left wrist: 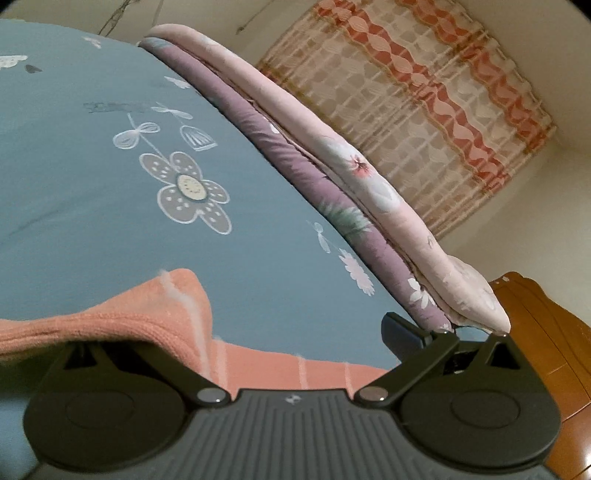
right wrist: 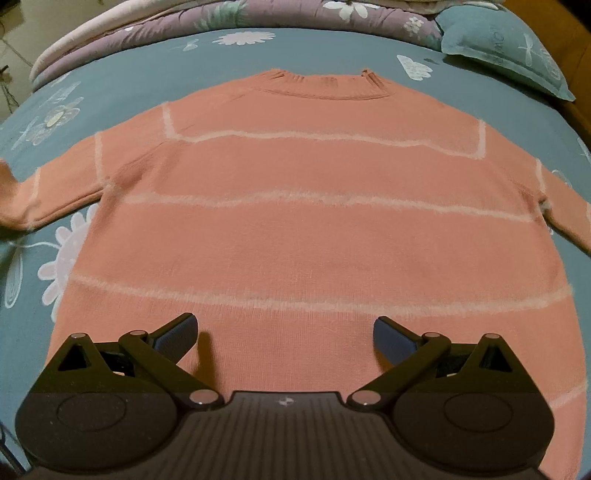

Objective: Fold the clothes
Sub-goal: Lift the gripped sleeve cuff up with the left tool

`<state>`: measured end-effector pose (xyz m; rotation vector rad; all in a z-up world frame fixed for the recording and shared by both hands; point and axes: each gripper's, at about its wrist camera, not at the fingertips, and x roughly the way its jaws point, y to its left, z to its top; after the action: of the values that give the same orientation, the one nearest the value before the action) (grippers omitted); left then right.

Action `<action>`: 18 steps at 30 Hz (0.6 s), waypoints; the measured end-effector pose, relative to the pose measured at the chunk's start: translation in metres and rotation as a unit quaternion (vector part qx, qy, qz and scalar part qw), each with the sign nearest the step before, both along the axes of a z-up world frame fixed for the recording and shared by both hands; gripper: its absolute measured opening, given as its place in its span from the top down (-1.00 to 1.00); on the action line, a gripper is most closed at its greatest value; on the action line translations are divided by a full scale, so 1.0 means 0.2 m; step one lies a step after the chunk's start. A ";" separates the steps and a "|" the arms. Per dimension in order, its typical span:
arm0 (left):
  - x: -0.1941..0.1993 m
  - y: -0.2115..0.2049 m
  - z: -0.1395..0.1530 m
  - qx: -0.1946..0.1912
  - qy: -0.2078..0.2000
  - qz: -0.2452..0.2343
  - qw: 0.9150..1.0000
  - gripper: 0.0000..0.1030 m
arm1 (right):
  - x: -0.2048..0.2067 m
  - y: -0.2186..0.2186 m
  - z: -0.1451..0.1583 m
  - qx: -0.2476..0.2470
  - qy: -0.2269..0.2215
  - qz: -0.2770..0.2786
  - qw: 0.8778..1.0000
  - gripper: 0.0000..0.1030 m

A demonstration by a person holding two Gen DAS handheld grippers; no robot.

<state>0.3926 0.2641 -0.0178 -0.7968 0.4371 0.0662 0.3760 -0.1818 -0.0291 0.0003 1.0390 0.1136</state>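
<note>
Honestly, you're right at the start of this one. The sweater (right wrist: 314,206) is spread flat on the bed (right wrist: 122,74), neckline pointing away toward the rolled quilts (right wrist: 155,33) and the pillow (right wrist: 506,44), both sleeves stretched out to the sides. The body has no fold in it anywhere I can see, so laying it out is about all that's done.

Your right tool (right wrist: 285,338) hovers over the hem area with its fingers spread wide and nothing between them. It's just above the knit; I can't tell if it's touching.

Your left tool (left wrist: 236,332) is where things are starting, I'd guess. In the left wrist view the sleeve end (left wrist: 122,321) is bunched up and draped over the left finger, hiding it completely. The other finger (left wrist: 402,334) sits well out to the side, so the jaws look wide apart, but whether the fabric is pinched or just lying on top, I can't say. In the right wrist view that cuff (right wrist: 9,184) looks lifted a bit off the sheet at the picture's edge.

Still left, as I read it: both sleeves folded in across the body, then the body folded over. So basically all of it.
</note>
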 end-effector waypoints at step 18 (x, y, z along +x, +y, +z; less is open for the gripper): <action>0.12 -0.48 0.30 0.079 -0.017 -0.059 0.995 -0.99 | -0.08 -0.18 0.07 0.022 -0.016 0.070 0.997 -1.00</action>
<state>0.4171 0.1677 0.0429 -0.6141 0.4410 -0.0232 0.3602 -0.2174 -0.0160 -0.0340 1.0042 0.2638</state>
